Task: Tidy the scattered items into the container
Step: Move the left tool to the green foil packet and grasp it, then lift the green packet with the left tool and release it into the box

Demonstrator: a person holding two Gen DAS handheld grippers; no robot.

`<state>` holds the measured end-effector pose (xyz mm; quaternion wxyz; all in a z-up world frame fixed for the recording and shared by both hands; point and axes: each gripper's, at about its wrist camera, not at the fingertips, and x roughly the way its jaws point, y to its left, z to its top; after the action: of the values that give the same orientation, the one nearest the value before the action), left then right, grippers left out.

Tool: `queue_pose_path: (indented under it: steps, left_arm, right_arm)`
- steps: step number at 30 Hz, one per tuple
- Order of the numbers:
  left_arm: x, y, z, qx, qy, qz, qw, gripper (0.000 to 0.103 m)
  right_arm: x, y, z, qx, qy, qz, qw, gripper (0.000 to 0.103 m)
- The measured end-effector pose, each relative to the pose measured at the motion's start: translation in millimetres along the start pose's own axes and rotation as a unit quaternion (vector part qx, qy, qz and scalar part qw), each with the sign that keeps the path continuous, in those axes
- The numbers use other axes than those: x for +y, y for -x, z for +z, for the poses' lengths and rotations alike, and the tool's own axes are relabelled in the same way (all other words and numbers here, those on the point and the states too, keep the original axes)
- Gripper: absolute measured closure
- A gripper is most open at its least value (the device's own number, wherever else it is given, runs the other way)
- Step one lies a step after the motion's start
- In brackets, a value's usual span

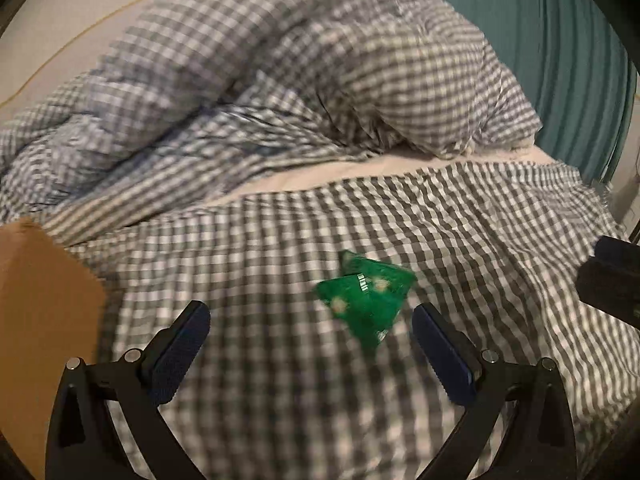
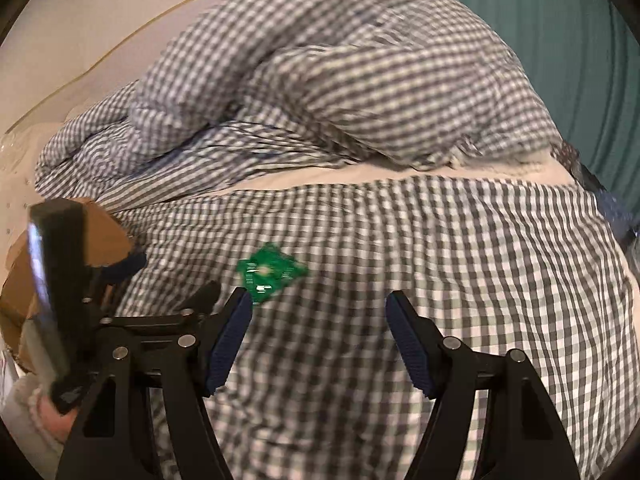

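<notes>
A small green circuit board (image 1: 366,298) lies flat on the checked bedsheet, just ahead of my left gripper (image 1: 310,320) and a little right of its middle. The left gripper is open and empty. In the right wrist view the same board (image 2: 269,271) lies ahead and to the left of my right gripper (image 2: 318,304), close to its left fingertip. The right gripper is open and empty. A brown cardboard box (image 1: 44,320) stands at the left; it also shows in the right wrist view (image 2: 106,236), partly hidden by the left gripper's body.
A bunched checked duvet (image 1: 280,80) fills the back of the bed. A teal curtain (image 1: 560,32) hangs at the right. The right gripper's body (image 1: 612,280) shows at the left wrist view's right edge. A cream wall is at the back left.
</notes>
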<state>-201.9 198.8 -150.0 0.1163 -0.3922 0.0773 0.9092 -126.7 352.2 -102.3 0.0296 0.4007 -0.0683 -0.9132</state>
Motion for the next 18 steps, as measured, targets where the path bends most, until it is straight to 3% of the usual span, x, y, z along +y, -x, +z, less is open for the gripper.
queue_pose_path:
  steps: [3,8,10,12,14,18]
  left_arm:
    - [-14.2,-28.6,0.3,0.003,0.005,-0.017,0.9998,0.000]
    - [-25.1,-79.7,-0.7,0.051,0.013,-0.011,0.9986,0.006]
    - [-23.8,-88.6,-1.7,0.054,0.022,-0.026,0.9979,0.014]
    - [-25.5,-85.1,-0.2,0.041,0.016,-0.039,0.9983,0.065]
    - [-29.3,-80.0,0.8,0.035,0.001,-0.040,0.9986,0.072]
    - [-23.8,-71.4,-3.2,0.038,0.005,-0.038,0.9985,0.073]
  right_arm:
    - [-19.0,-14.5,-4.0,0.007,-0.013,-0.001,1.000,0.034]
    - [-40.9,-36.8,-11.3,0.026,-0.040,0.008,0.999,0.034]
    - [-47.5,-43.8,-13.4,0.031,-0.050,0.010,0.998,0.034]
    - [-51.2,-47.8,-15.7,0.034,-0.055,0.012,0.998,0.034]
    - [-51.2,-49.9,-17.2,0.036,-0.056,0.012,0.998,0.034]
    - [-43.5,-47.8,-16.9,0.039,-0.055,0.018,0.998,0.034]
